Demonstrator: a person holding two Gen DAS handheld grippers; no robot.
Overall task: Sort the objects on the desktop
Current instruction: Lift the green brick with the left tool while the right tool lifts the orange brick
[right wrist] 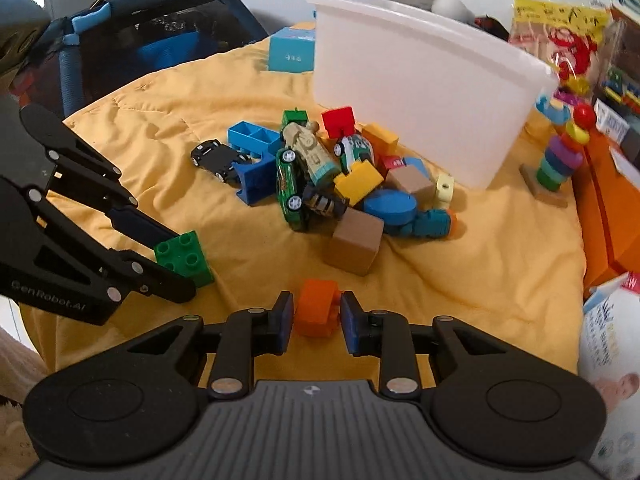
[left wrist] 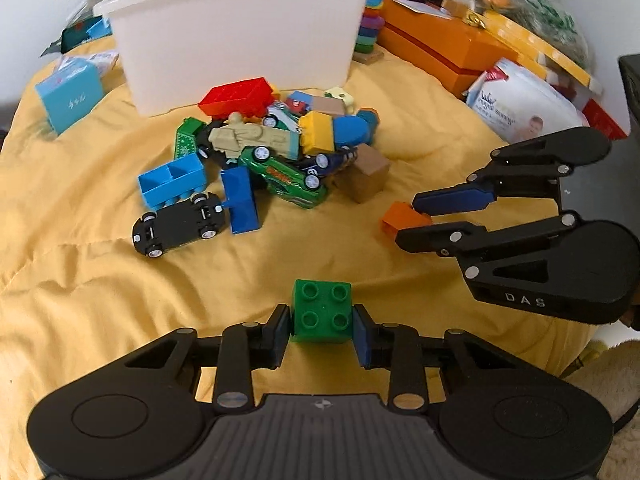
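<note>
Fingers of the left gripper clamp a green brick; the right gripper clamps an orange brick. Bare yellow cloth lies beyond both fingertips, before the toy pile.

Toy pile before bin, probably touching it.

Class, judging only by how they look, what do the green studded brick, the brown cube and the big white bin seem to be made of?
Green studded brick: likely hard moulded plastic, glossy, with crisp studs.
Brown cube: possibly painted wood or matte plastic, with flat, dull faces; uncertain.
White bin: probably thin translucent plastic, with a smooth, slightly glowing wall.
</note>
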